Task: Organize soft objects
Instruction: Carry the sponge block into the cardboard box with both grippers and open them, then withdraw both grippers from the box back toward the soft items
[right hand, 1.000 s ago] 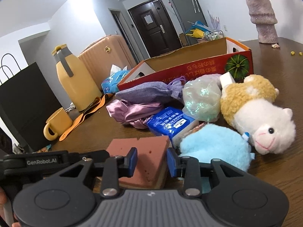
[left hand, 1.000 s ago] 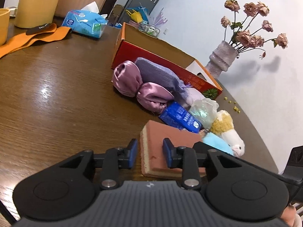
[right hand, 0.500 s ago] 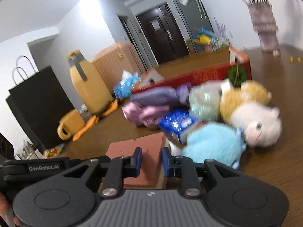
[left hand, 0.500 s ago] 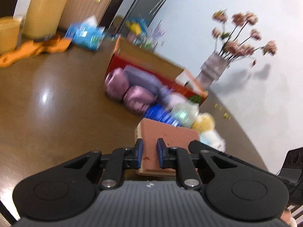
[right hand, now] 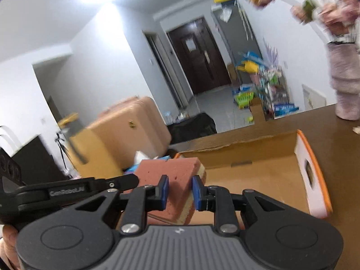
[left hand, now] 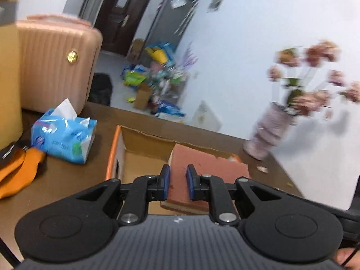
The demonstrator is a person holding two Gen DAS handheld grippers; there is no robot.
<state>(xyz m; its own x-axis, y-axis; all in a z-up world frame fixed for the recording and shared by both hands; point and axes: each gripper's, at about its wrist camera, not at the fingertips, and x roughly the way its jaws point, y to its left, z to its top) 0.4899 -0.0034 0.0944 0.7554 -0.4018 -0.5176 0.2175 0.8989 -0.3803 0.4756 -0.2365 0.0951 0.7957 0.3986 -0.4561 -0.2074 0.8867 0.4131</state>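
Observation:
Both grippers are shut on one reddish-brown sponge with a yellow underside. In the left wrist view my left gripper [left hand: 177, 182] pinches the sponge [left hand: 207, 164] by its near edge. In the right wrist view my right gripper [right hand: 180, 190] pinches the same sponge [right hand: 171, 168] by another edge. The sponge is lifted and held above the open cardboard box [left hand: 144, 153], whose brown inside [right hand: 258, 180] looks bare. The other soft things are out of view.
A blue tissue pack [left hand: 63, 132] and an orange cloth [left hand: 18, 171] lie on the brown table left of the box. A vase of dried roses [left hand: 270, 130] stands behind the box at the right. A pink suitcase [left hand: 54, 63] stands beyond the table.
Both grippers closed on the sponge, lifted it off the table and carried it forward over the open box. The pile of soft things dropped out of view.

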